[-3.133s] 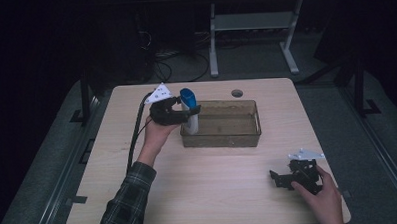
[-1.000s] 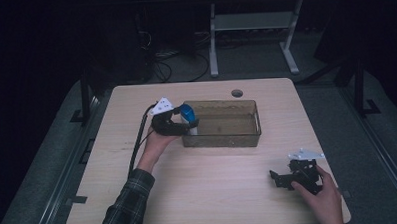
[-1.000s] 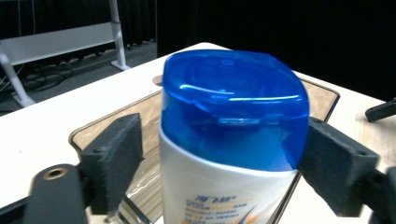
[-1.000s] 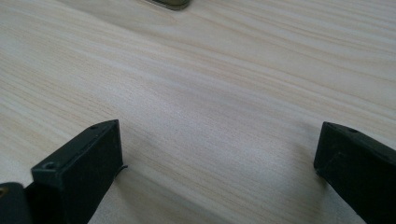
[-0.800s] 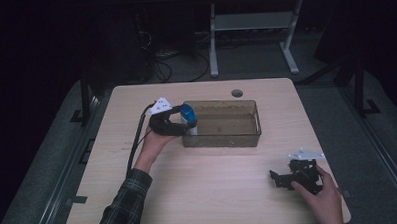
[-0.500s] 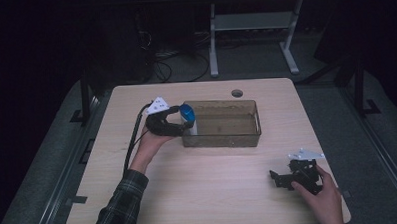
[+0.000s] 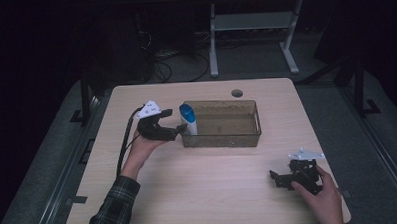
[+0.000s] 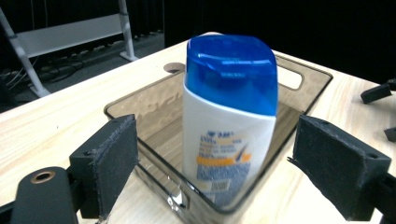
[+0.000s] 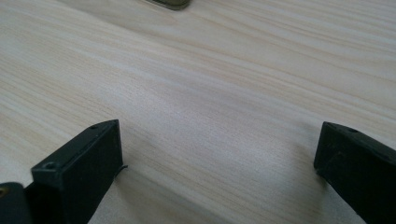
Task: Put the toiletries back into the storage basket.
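Standing upright at the left end of the translucent brown plastic bin (image 7: 222, 125), the white shampoo bottle with the blue flip cap (image 7: 188, 119) rests inside the container, close against its left wall. Your left gripper (image 7: 168, 133) sits just outside that wall on the pale wooden table (image 7: 204, 192), with your left hand (image 7: 141, 148) cupped under its black body and the plaid sleeve (image 7: 112, 210) reaching in from the bottom edge. Seen from the left gripper view, the bottle (image 8: 227, 121) rises between the two black padded jaws without either pad touching it; the jaws stand wide apart, with clear gaps on both sides of the bottle, and the bin's near rim (image 8: 154, 158) crosses just in front of them. The label's orange band and small print face you there, though the text is too blurred to read. Your right gripper (image 7: 281, 178) rests low on the table near its front right corner, well apart from the bin, with your right hand (image 7: 323, 200) wrapped around it from behind. Its jaws are also spread wide in the right gripper view, with bare wood grain (image 9: 210, 93) between them and nothing held. A small round hole (image 7: 237, 93) lies in the tabletop just beyond the bin's far side.
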